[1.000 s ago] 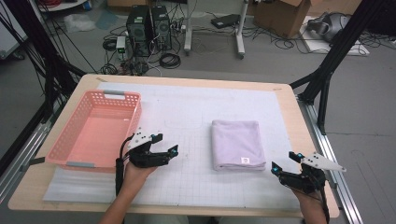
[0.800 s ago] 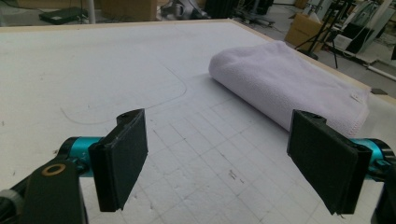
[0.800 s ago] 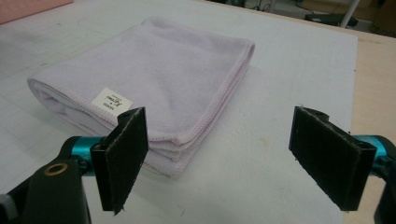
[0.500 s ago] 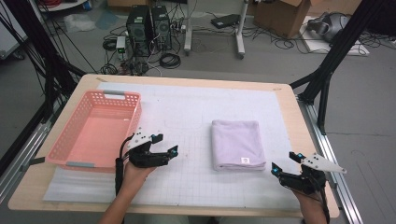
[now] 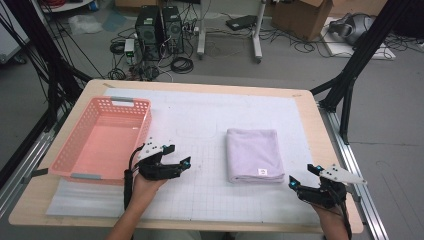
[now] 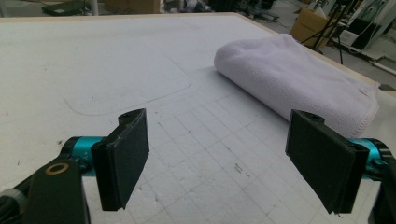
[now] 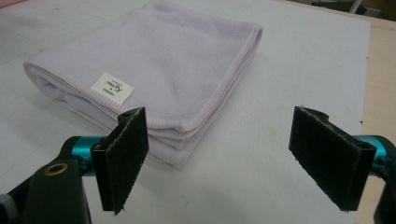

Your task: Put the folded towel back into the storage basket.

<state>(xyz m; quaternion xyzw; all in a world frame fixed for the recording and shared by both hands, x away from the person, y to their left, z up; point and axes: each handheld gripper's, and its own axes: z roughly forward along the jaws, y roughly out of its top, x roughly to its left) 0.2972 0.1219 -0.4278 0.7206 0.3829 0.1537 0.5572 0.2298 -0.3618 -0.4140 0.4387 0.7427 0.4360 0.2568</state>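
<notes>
A folded lilac towel [image 5: 254, 154] with a small white label lies flat on the white gridded mat [image 5: 200, 125], right of centre. My left gripper [image 5: 178, 156] rests on the mat beside the pink basket [image 5: 102, 141], jaws wide open and pointing right toward the towel [image 6: 299, 77], which lies a good way off. My right gripper [image 5: 303, 174] sits near the table's front right corner, jaws open, just off the near right corner of the towel [image 7: 154, 70]. Nothing is between either pair of jaws.
The pink plastic basket stands empty at the left of the mat. The wooden table edge [image 5: 327, 150] runs close to the right gripper. Black frame legs, computer towers and cables stand on the floor beyond the table.
</notes>
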